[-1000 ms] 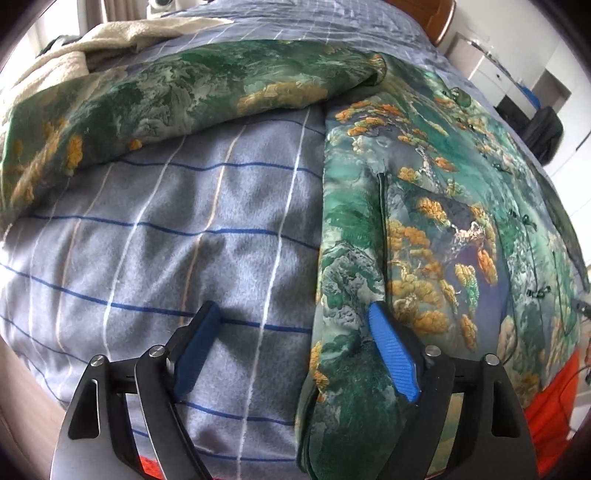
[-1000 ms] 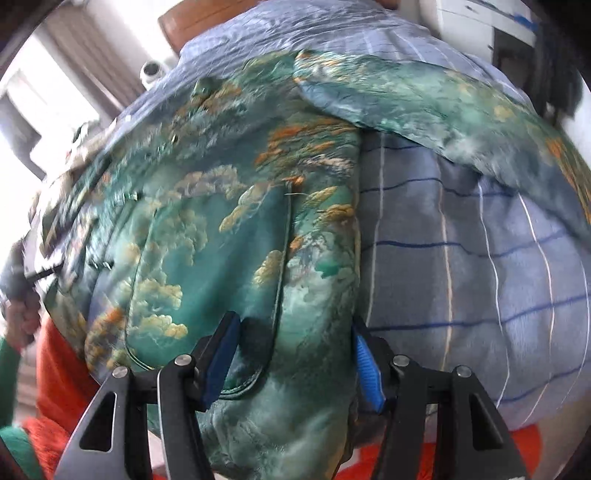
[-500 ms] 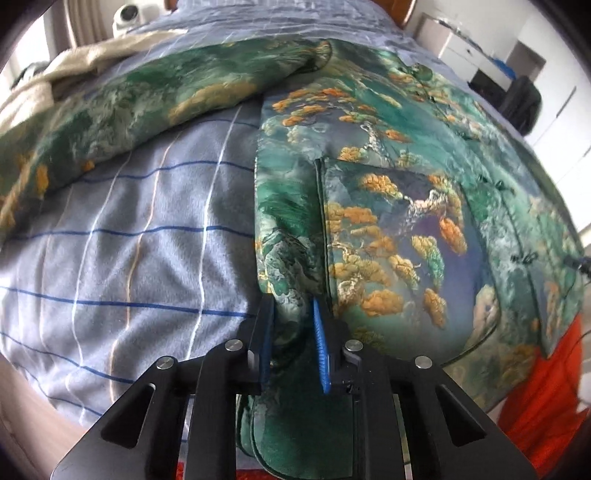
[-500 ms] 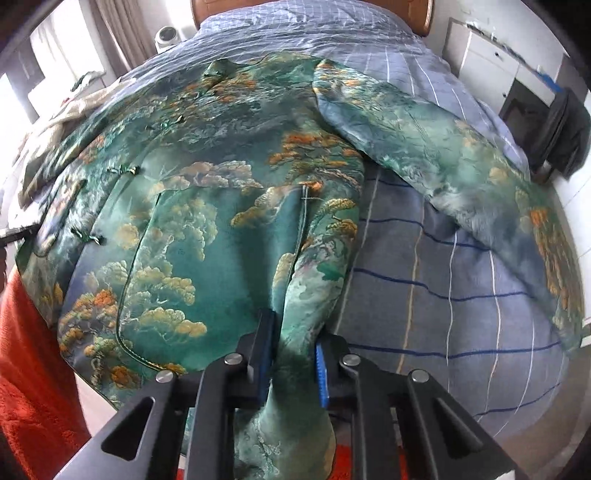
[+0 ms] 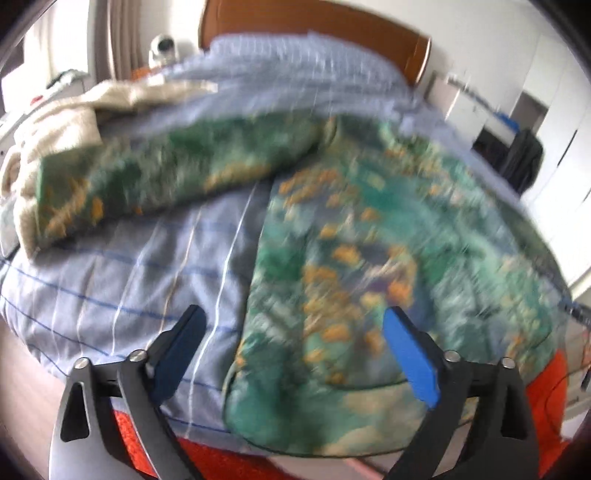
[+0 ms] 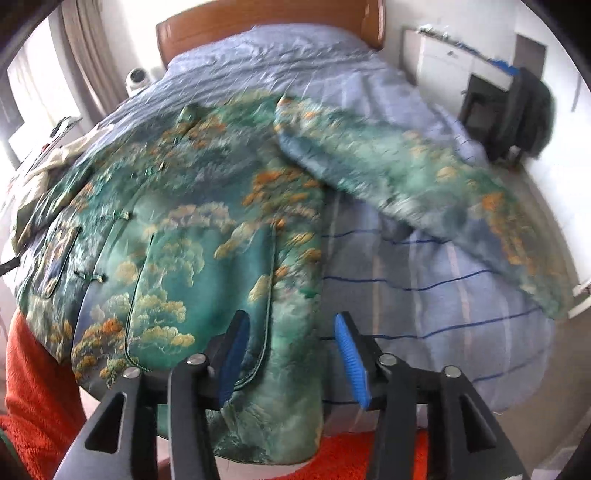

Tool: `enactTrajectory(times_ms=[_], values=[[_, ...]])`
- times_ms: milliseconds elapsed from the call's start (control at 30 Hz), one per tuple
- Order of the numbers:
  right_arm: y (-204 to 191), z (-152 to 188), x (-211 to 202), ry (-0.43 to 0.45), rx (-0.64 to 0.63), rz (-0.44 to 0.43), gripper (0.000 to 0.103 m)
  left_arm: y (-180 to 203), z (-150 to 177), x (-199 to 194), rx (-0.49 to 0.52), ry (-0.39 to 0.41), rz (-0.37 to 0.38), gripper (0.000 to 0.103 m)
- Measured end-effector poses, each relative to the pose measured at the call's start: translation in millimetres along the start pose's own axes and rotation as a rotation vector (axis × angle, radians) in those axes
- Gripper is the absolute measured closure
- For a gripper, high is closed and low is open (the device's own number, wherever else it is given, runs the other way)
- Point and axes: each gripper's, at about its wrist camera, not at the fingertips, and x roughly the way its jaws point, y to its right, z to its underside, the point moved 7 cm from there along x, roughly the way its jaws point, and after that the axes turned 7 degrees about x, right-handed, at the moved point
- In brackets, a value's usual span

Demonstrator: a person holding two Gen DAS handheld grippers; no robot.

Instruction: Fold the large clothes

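Observation:
A large green jacket with orange and gold tree print (image 5: 369,258) lies face up on the bed, sleeves spread to both sides; it also shows in the right wrist view (image 6: 192,236). My left gripper (image 5: 295,350) is open and empty, above the jacket's left hem corner. My right gripper (image 6: 291,362) is open and empty, over the hem's right edge. The left sleeve (image 5: 155,188) and right sleeve (image 6: 424,184) lie out on the quilt. The left wrist view is blurred.
A blue-grey striped quilt (image 5: 129,280) covers the bed with a wooden headboard (image 6: 258,22). A beige blanket (image 5: 62,122) lies at the far left. An orange rug (image 6: 33,387) lies at the foot. A white cabinet and dark bag (image 6: 528,110) stand at right.
Both grippers were shut on the jacket's hem half a second ago; now both have opened, let it go and drawn back and up from the bed.

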Motion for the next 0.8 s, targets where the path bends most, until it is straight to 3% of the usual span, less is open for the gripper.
enactTrajectory(times_ms=[167,333,500,700,800], values=[[-4,-5,-27,0.08,0.039,0.035,0.024,30,-22,-14,0.001,0.115,0.003,0.003],[-10,-13,-47,0.146,0.054,0.017,0.024,59,-29,-15,0.06,0.157,-0.014,0.003],[-15,-21,-64,0.21,0.132,-0.05,0.024,76,-15,-13,0.034,0.153,0.016,0.003],[-40,-17,-62,0.225,0.076,-0.077,0.024,91,3,-8,-0.027,0.093,0.104,0.003],[-52,-16,-60,0.228,0.027,-0.039,0.024,93,8,-8,-0.001,0.084,0.064,0.001]])
